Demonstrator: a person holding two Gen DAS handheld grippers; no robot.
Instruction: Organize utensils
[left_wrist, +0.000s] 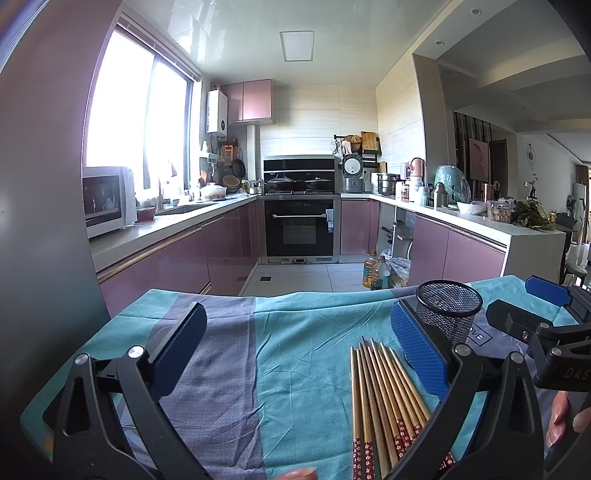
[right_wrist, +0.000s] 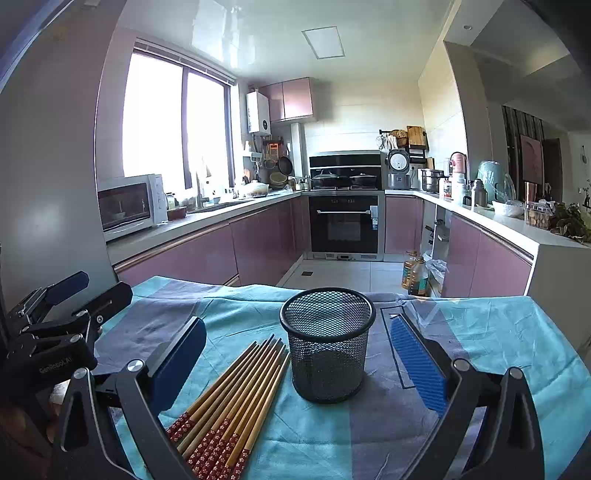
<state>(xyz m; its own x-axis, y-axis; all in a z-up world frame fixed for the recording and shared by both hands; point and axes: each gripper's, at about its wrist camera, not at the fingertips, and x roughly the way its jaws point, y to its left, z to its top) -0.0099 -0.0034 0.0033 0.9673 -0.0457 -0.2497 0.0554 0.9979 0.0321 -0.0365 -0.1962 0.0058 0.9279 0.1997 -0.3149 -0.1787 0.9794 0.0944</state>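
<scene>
Teal cloth (right_wrist: 498, 332) holds chopsticks (right_wrist: 236, 391) beside mesh cup (right_wrist: 327, 354); gripper reads "GenRoboAI".

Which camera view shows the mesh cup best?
The right wrist view: the mesh cup stands whole and centered there, upright and empty, beside the chopsticks. In the left wrist view, only its upper part shows, partly hidden behind the left gripper's finger.

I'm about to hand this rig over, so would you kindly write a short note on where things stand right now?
Left gripper: open, empty, above the cloth.
Right gripper: open, empty, with the cup between its fingers, not gripped.
Chopsticks: one bundle flat on the cloth, left of the cup, red ends toward you.
Cup: upright, looks empty.
Done: nothing placed.
Left: put all the chopsticks into the cup.
</scene>
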